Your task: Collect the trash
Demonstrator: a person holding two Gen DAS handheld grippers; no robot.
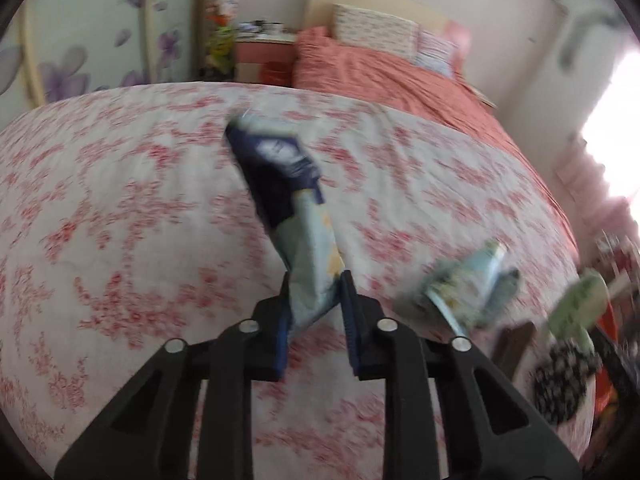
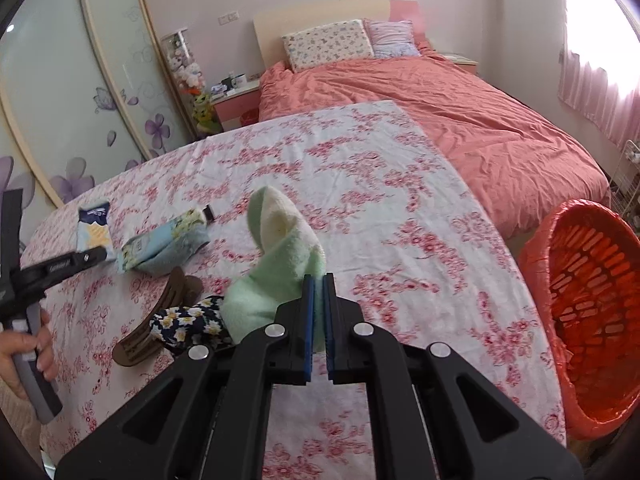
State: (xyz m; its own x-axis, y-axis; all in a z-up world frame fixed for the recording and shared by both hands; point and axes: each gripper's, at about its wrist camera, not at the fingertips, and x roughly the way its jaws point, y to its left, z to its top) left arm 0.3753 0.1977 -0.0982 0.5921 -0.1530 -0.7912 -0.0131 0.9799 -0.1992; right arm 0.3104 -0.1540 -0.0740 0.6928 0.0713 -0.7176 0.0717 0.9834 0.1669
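Observation:
My left gripper [image 1: 316, 280] is shut on the lower end of a crumpled blue and pale-blue snack wrapper [image 1: 280, 176], which stands up above the flowered tablecloth [image 1: 120, 200]. The right wrist view shows that wrapper [image 2: 94, 226] at the far left, at the tip of the left gripper [image 2: 96, 256]. My right gripper [image 2: 319, 278] is shut on a pale green towel [image 2: 280, 256] that rises in front of it. A second pale-blue flowered packet [image 2: 164, 246] lies on the table between the two grippers. The left wrist view is blurred.
An orange slotted basket with a red liner [image 2: 592, 300] stands off the table's right edge. A brown hair claw [image 2: 160, 320] and a dark flowered scrunchie [image 2: 188, 322] lie left of the towel. A bed with a coral cover [image 2: 480, 120] is behind. A hand [image 2: 16, 360] grips the left handle.

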